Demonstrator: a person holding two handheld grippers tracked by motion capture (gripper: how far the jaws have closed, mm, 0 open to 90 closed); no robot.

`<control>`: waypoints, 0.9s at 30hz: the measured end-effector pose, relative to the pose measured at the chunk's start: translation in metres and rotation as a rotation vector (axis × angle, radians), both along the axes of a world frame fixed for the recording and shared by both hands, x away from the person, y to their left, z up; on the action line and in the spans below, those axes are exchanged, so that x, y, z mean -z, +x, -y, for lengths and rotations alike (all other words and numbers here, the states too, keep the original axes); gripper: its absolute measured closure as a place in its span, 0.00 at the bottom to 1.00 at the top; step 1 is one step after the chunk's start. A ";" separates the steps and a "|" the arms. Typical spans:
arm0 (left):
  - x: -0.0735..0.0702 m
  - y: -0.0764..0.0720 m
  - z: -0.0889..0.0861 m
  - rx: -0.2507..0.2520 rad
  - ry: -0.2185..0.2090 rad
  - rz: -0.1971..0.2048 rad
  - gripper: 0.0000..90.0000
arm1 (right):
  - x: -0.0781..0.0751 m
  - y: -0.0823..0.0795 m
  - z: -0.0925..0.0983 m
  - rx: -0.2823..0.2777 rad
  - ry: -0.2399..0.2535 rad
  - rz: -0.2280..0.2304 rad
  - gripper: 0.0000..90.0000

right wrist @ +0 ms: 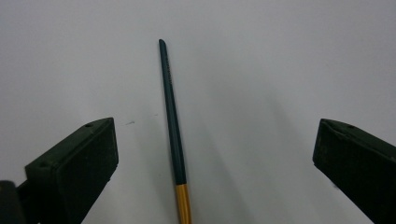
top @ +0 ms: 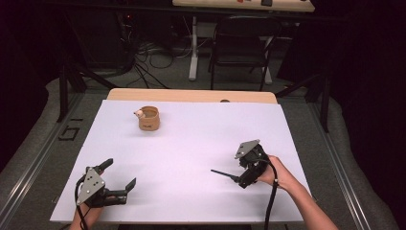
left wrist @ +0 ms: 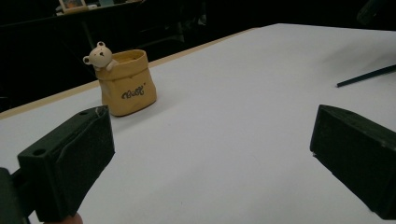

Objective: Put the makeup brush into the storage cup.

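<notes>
A tan fabric pot (top: 149,120) (left wrist: 127,85) with a small bear figure (left wrist: 99,56) on its rim stands upright at the far left of the white table (top: 191,139). A slim dark-teal stick with a gold end (top: 223,174) (right wrist: 171,107), like a pen or brush, lies flat on the table at the right. My right gripper (top: 242,178) (right wrist: 213,129) is open right over its gold end, one jaw on each side, touching nothing. My left gripper (top: 118,174) (left wrist: 211,114) is open and empty near the front left corner, facing the pot. The stick (left wrist: 368,74) also shows far right in the left gripper view.
The white sheet lies on a wooden table whose far edge (top: 191,95) shows. Beyond it stand a dark chair (top: 242,45) and a white table leg (top: 193,48), with cables on the floor. Metal rails (top: 28,167) run along both sides.
</notes>
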State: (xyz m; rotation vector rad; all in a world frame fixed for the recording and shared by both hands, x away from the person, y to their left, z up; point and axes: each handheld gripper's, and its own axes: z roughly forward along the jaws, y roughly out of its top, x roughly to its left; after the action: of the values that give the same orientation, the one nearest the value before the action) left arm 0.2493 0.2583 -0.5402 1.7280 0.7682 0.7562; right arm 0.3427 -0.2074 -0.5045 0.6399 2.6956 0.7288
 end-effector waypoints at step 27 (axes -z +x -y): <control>-0.001 -0.001 0.000 -0.004 -0.001 0.011 0.00 | 0.004 0.002 -0.012 -0.101 -0.240 -0.136 0.43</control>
State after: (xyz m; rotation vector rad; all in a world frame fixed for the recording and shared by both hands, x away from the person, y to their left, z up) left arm 0.2483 0.2585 -0.5393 1.7202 0.7653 0.7673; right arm 0.3447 -0.1957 -0.5089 0.5144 2.8965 0.3864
